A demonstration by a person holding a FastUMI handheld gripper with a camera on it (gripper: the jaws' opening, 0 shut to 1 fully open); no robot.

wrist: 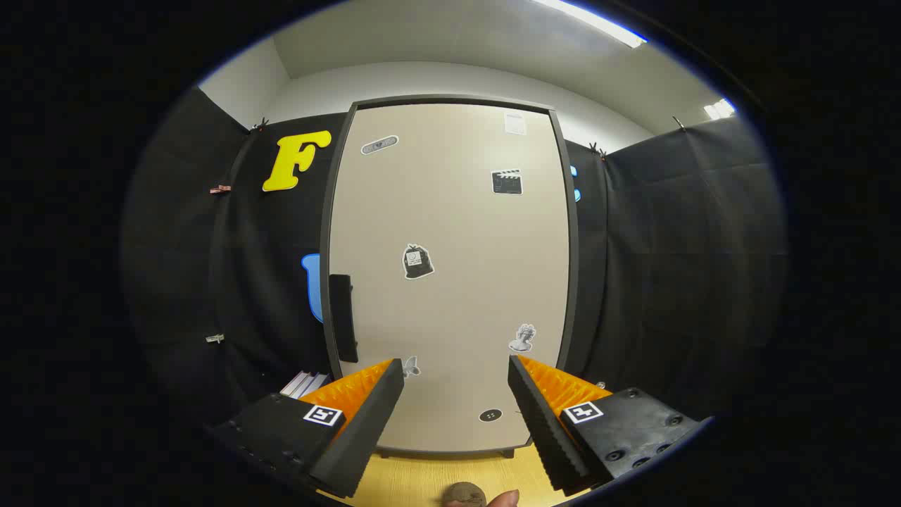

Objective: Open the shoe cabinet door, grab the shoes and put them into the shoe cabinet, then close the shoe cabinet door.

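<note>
The shoe cabinet point(450, 232) stands straight ahead, a tall beige door in a dark frame, closed and dotted with small stickers. A dark handle point(343, 317) runs down the door's left edge, just above and beyond my left finger. My gripper point(456, 367) is open, its fingers wide apart and holding nothing, aimed at the lower part of the door. At the very bottom, between the fingers, a small brown rounded thing point(464, 495) shows on the wooden floor; it may be part of a shoe, but I cannot tell.
Black cloth walls flank the cabinet on both sides. Some books or papers point(304, 384) lie low to the left of the cabinet. A fingertip point(504, 499) shows beside the brown thing. The wooden floor point(436, 479) runs up to the cabinet's base.
</note>
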